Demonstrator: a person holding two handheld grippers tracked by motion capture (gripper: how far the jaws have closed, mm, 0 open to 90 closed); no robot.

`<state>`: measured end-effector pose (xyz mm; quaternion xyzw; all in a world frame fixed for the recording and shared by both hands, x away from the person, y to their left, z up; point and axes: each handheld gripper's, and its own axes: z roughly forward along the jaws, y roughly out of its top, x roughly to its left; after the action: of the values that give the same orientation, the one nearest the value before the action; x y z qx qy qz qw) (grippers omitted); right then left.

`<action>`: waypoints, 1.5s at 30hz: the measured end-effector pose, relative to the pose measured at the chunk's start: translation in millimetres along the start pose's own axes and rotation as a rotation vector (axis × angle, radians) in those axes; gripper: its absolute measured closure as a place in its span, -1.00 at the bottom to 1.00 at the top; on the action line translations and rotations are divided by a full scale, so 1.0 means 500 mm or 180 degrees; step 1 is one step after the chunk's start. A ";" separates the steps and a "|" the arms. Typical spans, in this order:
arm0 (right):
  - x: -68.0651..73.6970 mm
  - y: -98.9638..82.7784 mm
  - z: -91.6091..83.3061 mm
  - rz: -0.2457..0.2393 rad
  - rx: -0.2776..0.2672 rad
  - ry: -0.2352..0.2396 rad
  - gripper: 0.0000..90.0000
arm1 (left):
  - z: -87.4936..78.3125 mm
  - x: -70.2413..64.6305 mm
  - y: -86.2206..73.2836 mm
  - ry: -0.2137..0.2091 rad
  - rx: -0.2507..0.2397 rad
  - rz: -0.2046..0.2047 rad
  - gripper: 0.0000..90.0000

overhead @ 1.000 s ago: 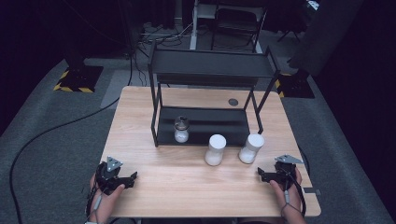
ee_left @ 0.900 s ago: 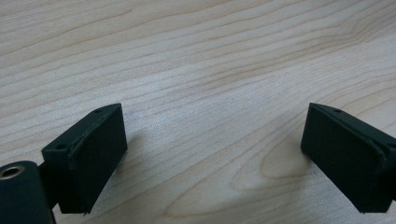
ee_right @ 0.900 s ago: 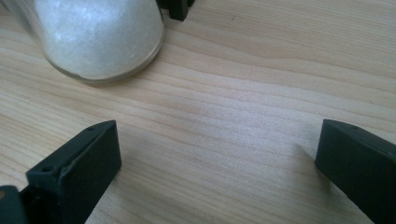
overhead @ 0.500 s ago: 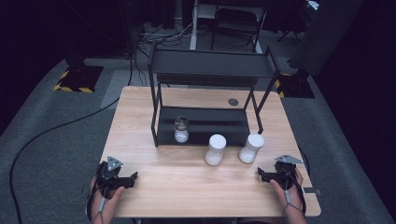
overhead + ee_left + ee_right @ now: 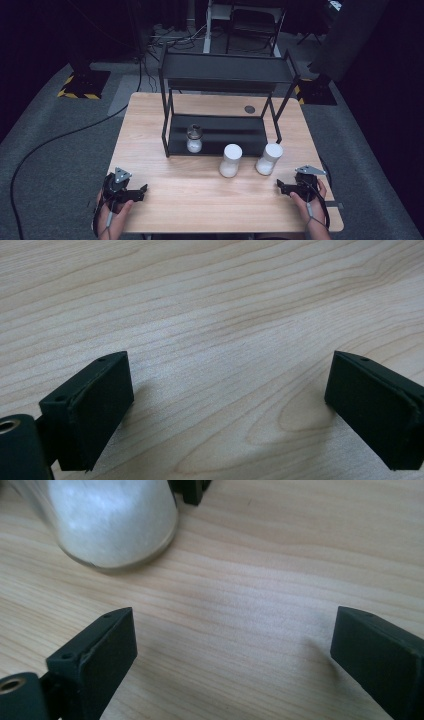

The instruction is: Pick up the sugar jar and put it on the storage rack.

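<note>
Two white-lidded jars of white powder stand on the wooden table in front of a black two-tier rack (image 5: 220, 75), one at the middle (image 5: 230, 161) and one to its right (image 5: 269, 159). A small glass jar (image 5: 194, 139) with a dark lid sits on the rack's lower shelf. My left gripper (image 5: 142, 191) rests low at the table's front left, open, with bare wood between its jaws (image 5: 227, 405). My right gripper (image 5: 280, 187) rests at the front right, open and empty (image 5: 232, 650); its jaws have just been closing a little. The right jar (image 5: 107, 520) stands just beyond it.
The table (image 5: 200, 205) has bare wood between the two hands and on both sides of the rack. A round dark grommet (image 5: 249, 109) sits behind the rack. Cables and a chair base lie on the grey floor beyond the table.
</note>
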<state>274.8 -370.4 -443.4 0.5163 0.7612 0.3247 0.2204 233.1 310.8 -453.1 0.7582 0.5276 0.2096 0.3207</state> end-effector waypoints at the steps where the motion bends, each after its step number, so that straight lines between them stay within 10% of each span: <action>1: 0.001 0.000 -0.003 0.0000 -0.0017 -0.0001 -0.90 | 0.000 0.000 0.000 0.0000 0.0000 0.0000 -0.89; 45: 0.050 0.158 -0.159 -0.0135 -0.0322 0.0385 -0.85 | -0.003 -0.003 -0.001 -0.0014 0.0015 0.0015 -0.91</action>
<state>262.7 -348.2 -331.4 0.4677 0.7665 0.3886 0.2066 231.4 310.1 -452.7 0.7606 0.5256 0.2075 0.3196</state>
